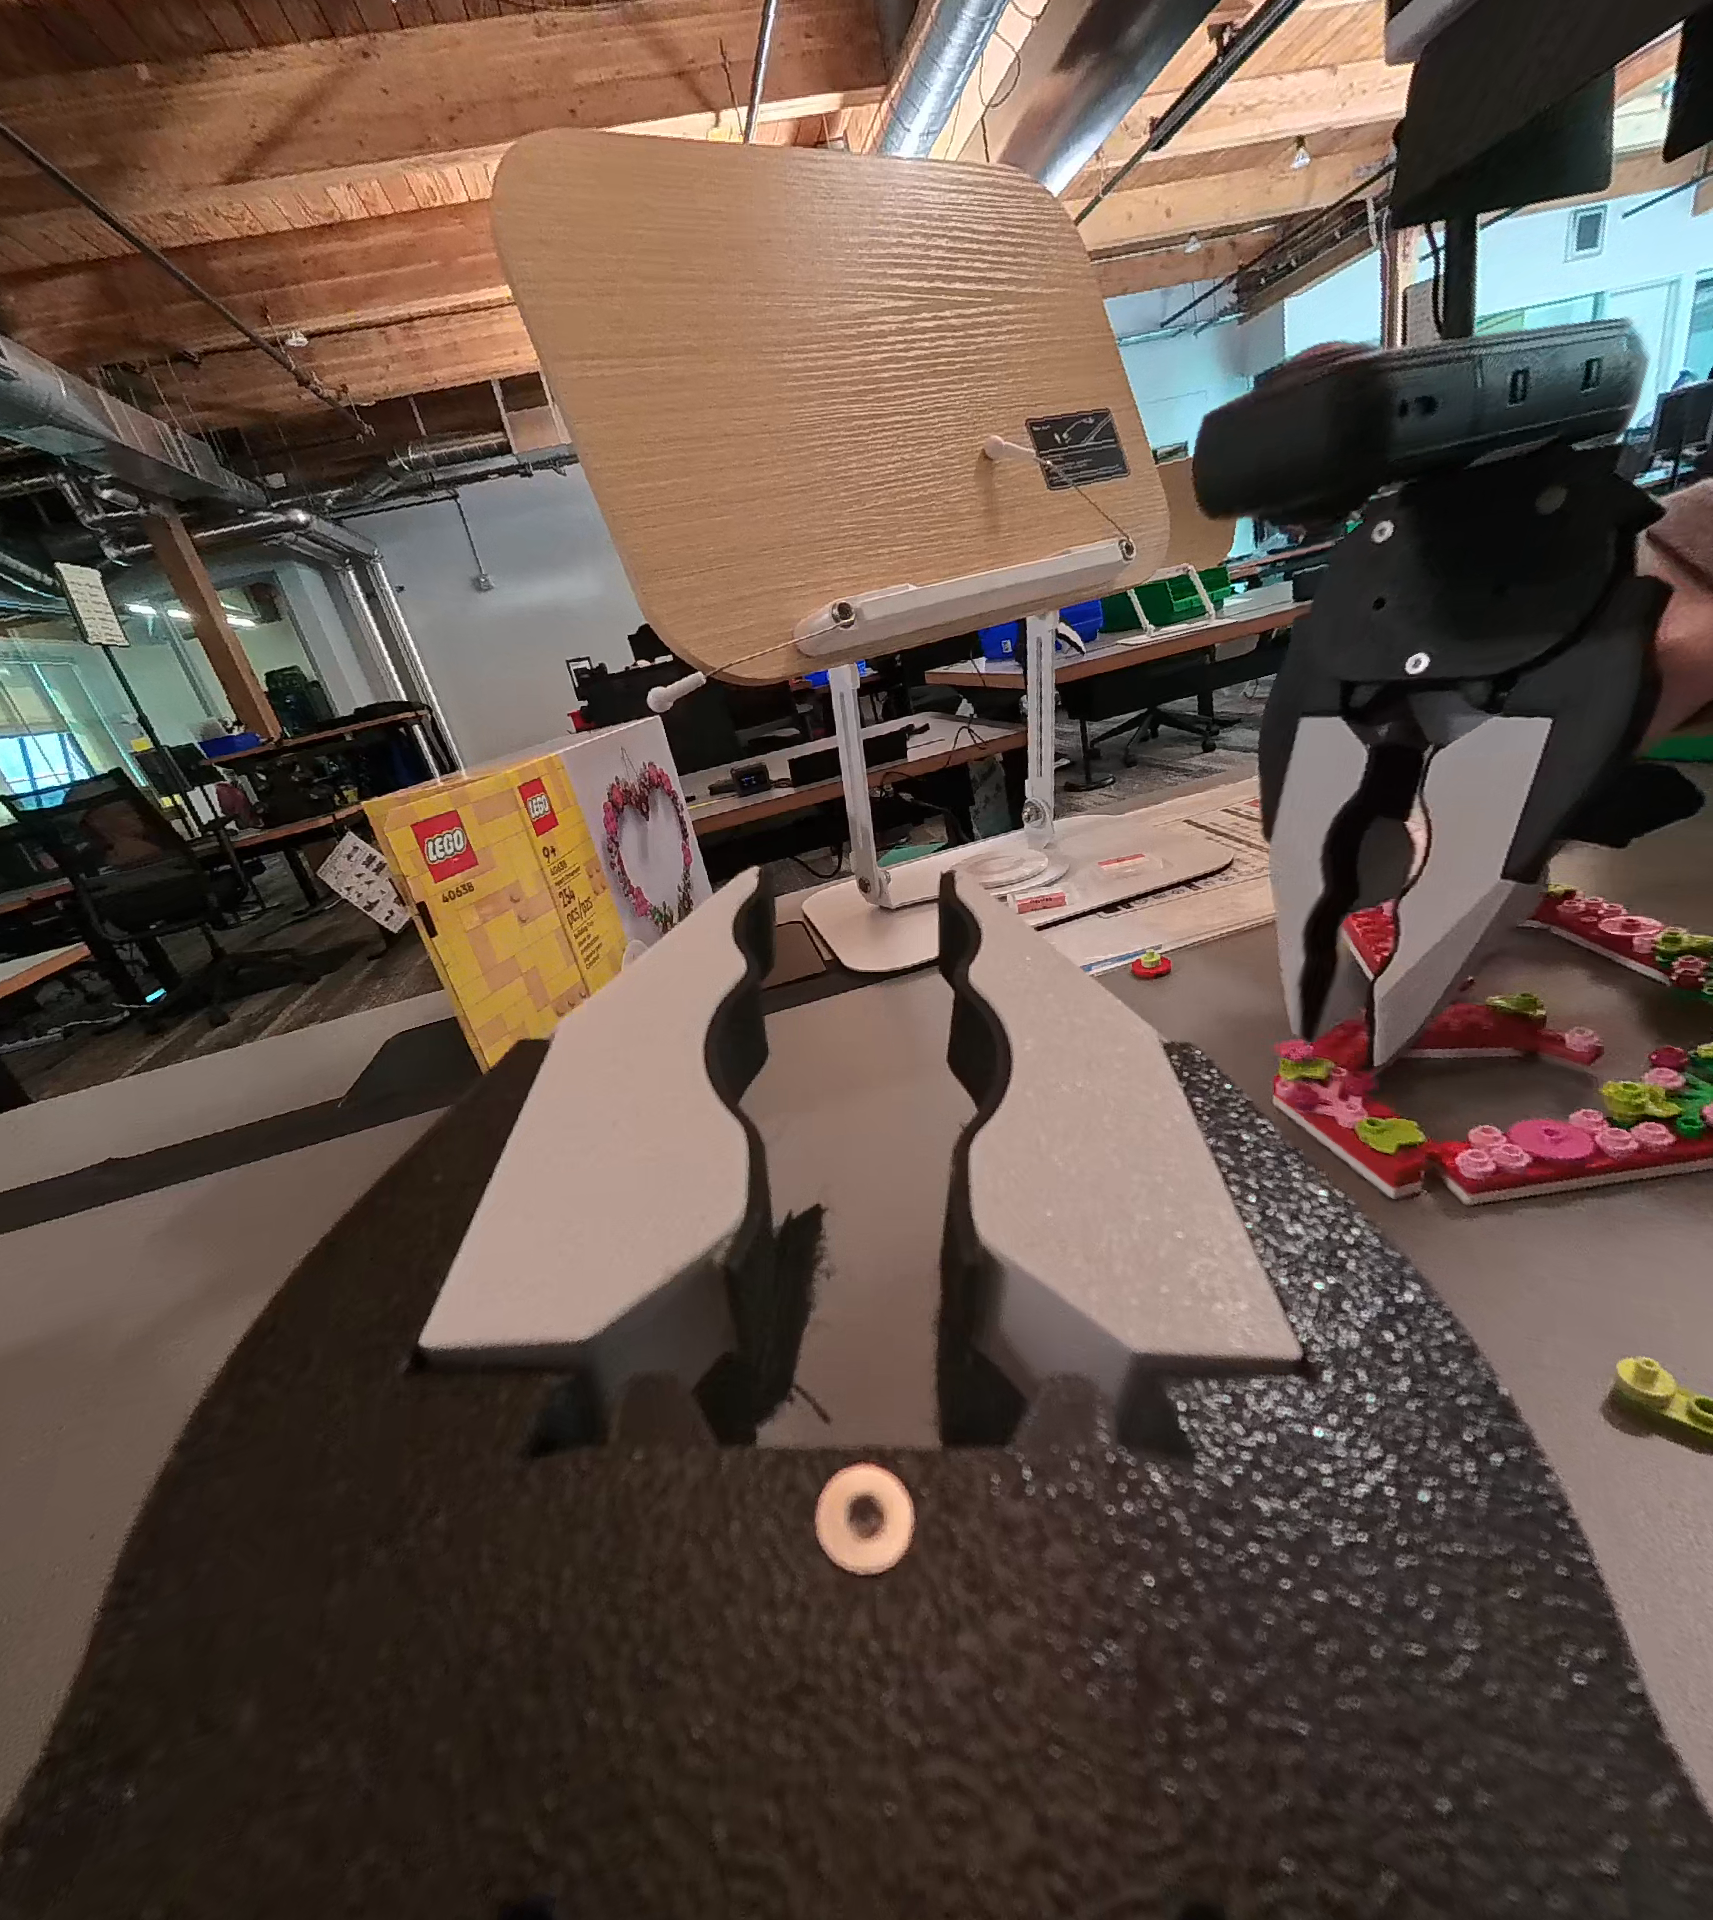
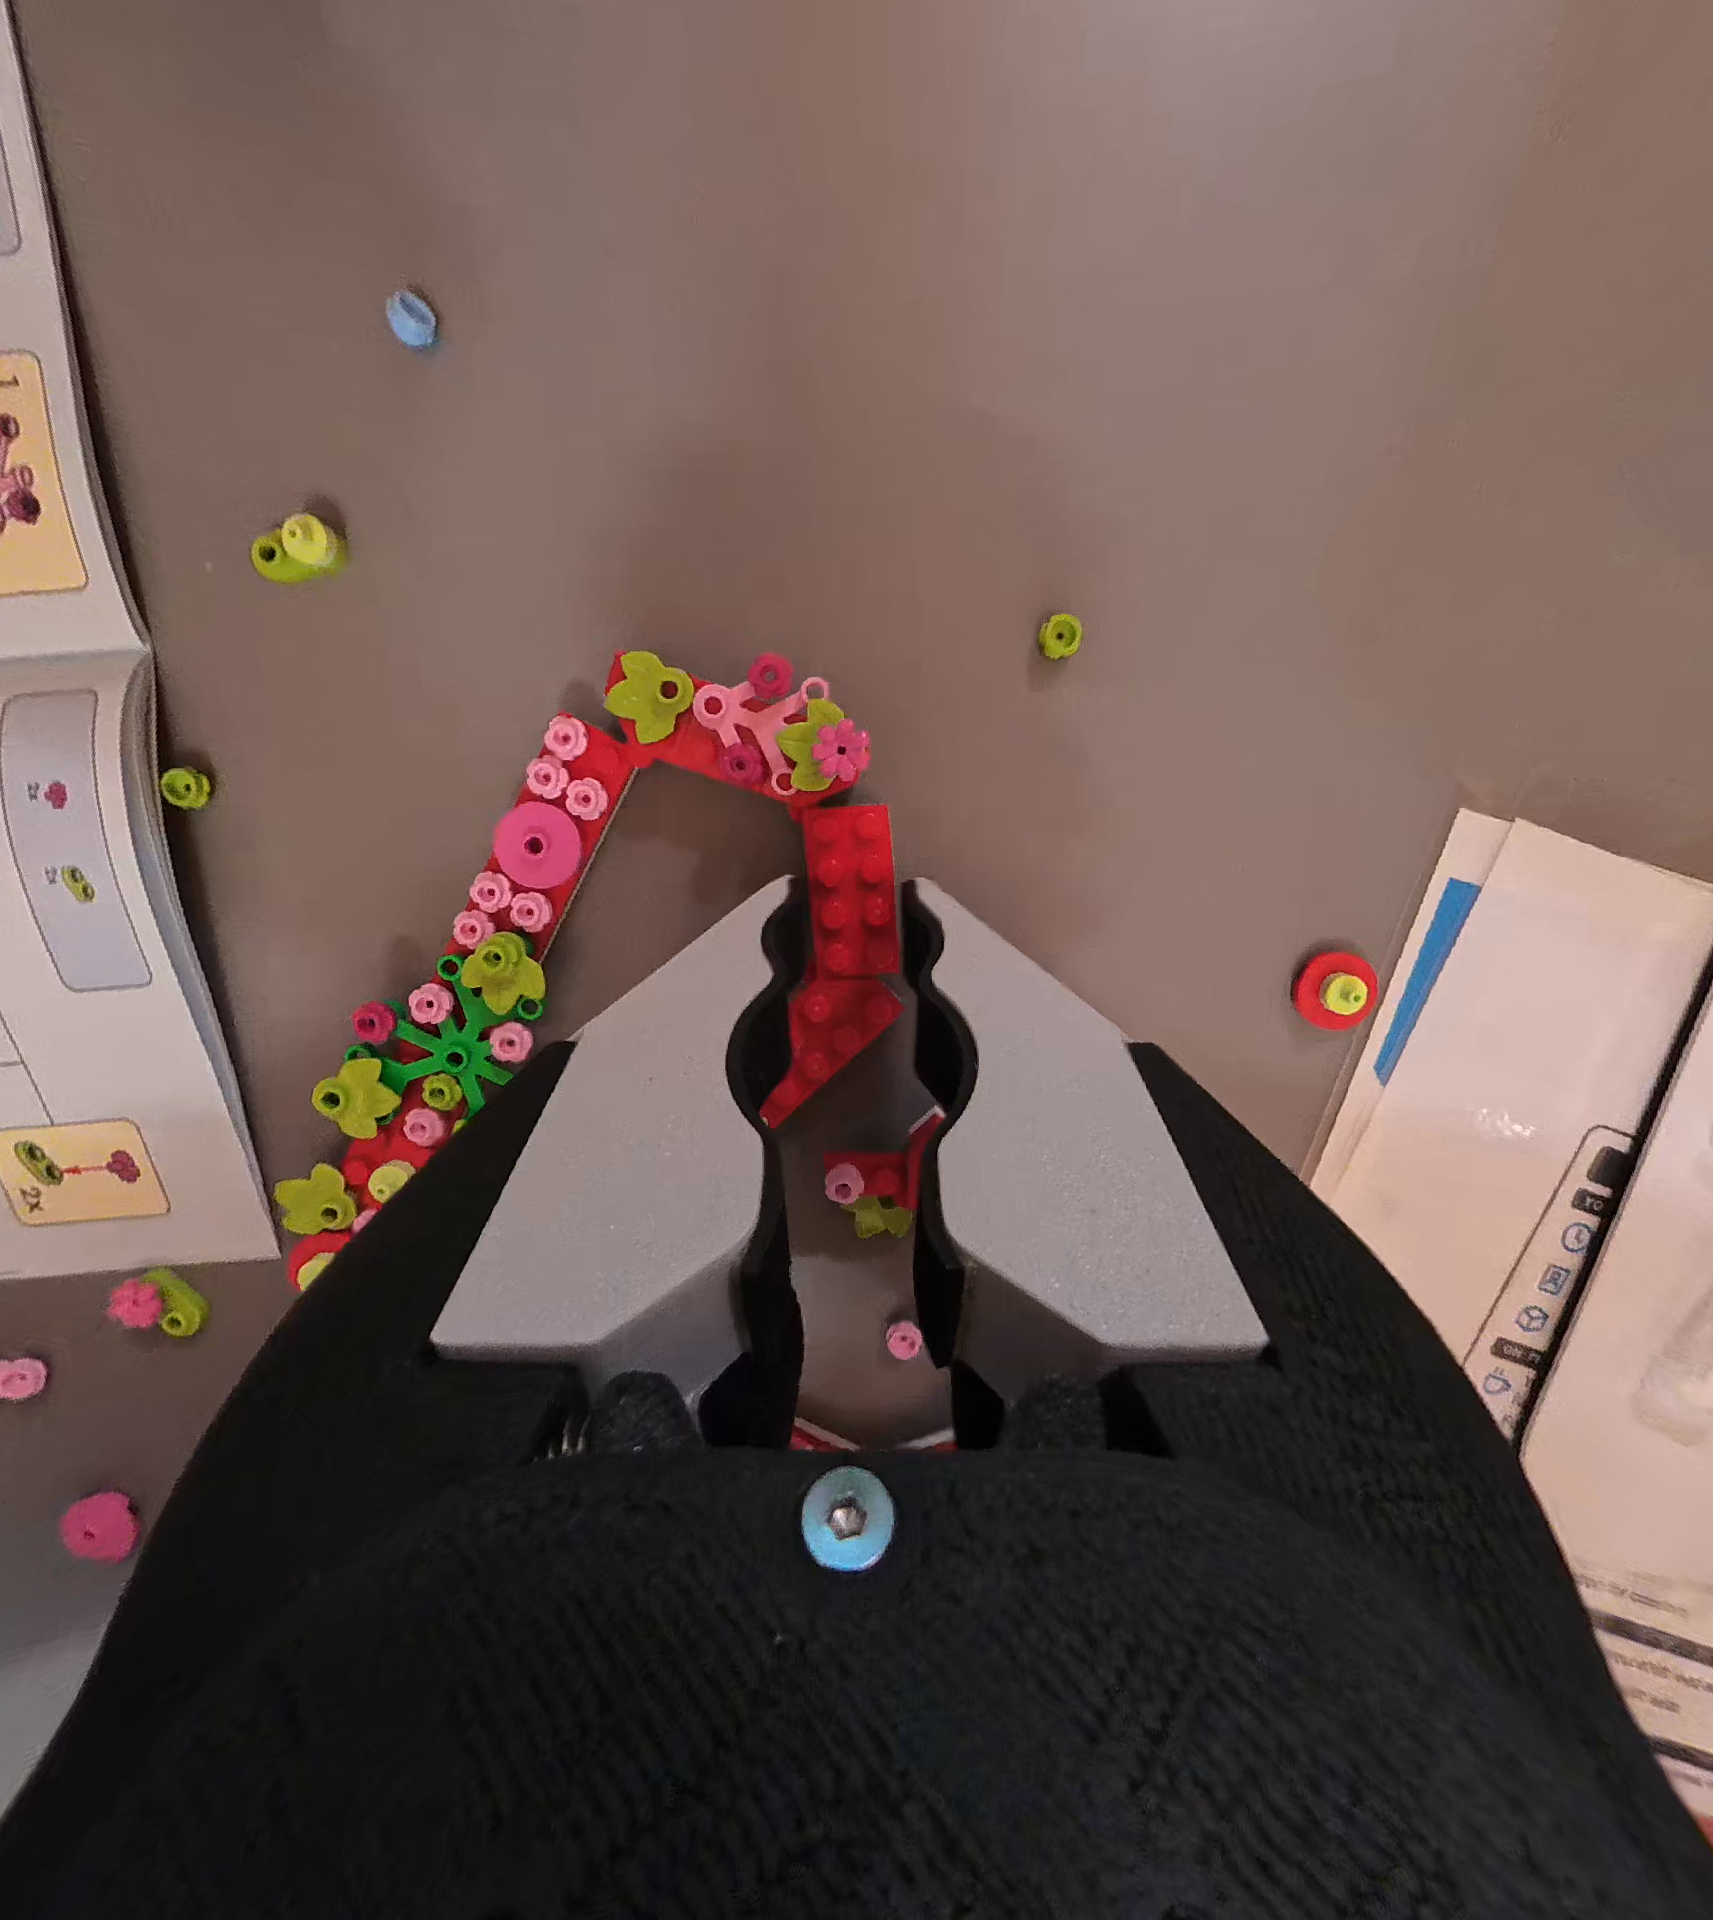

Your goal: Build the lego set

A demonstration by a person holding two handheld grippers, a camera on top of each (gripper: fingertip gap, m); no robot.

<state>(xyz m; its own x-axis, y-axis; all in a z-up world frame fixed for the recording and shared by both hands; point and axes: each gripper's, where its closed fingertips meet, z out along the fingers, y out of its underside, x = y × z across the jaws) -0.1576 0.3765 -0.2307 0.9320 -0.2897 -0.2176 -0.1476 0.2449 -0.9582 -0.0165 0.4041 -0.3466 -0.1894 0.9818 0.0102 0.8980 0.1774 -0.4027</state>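
A red Lego heart frame [image 2: 561,831] with pink flowers and lime leaves lies on the grey table [image 2: 1143,364]; it also shows in the left wrist view [image 1: 1558,1143]. My right gripper [image 2: 854,885] points down at it, its fingers closed against the sides of a bare red studded plate [image 2: 852,894] of the frame. In the left wrist view this right gripper [image 1: 1351,1034] stands tip-down on the frame, held by a hand. My left gripper [image 1: 852,909] is open and empty, low over the table to the left of the frame.
Loose pieces lie around: lime ones [image 2: 299,548] [image 1: 1673,1403], a blue stud [image 2: 410,317], a red round piece [image 2: 1335,989], pink ones [image 2: 99,1525]. The instruction booklet [image 2: 21,831] lies left, papers [image 2: 1558,1039] right. The Lego box [image 1: 519,883] and a wooden book stand [image 1: 831,416] stand behind. The left gripper's tips are roughly 20 cm from the right gripper's.
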